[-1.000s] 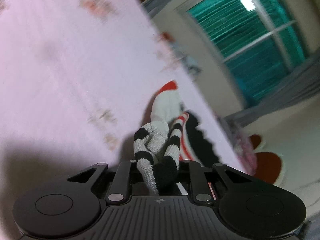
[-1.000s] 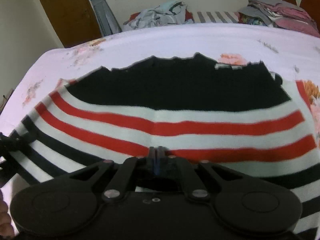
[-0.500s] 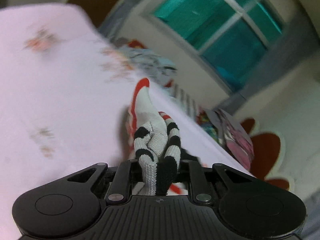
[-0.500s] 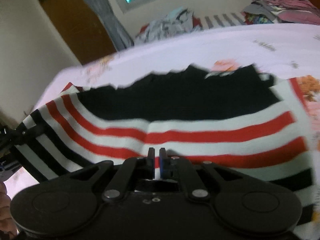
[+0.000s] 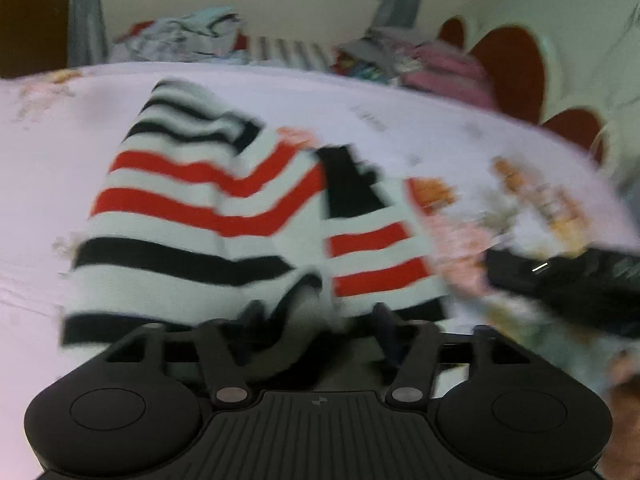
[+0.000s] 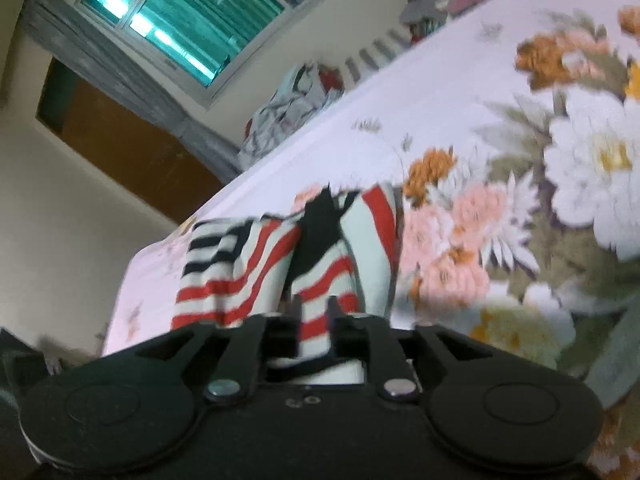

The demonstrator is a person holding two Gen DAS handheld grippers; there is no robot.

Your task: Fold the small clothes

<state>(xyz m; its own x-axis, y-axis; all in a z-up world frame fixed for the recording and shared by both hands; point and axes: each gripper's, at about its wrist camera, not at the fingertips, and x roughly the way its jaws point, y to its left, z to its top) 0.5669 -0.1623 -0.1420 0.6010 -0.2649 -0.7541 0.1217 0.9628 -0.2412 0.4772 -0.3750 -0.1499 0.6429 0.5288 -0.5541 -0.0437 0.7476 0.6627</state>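
1. The left gripper (image 5: 316, 320), shut on a bunched sleeve half a second before, had its jaws spread wide, with loose sweater (image 5: 208, 216) cloth between them.
2. The right gripper (image 6: 314, 316), jaws nearly shut before, stood part open around a striped fold.
3. The sweater now lay folded over on the bed (image 5: 48, 152).
4. Only the left view showed the right gripper's body (image 5: 560, 280); only the right view showed the sheet's big flowers (image 6: 592, 160).

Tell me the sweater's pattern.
The sweater has white, red and black stripes with a solid black band; it shows best in the left wrist view.
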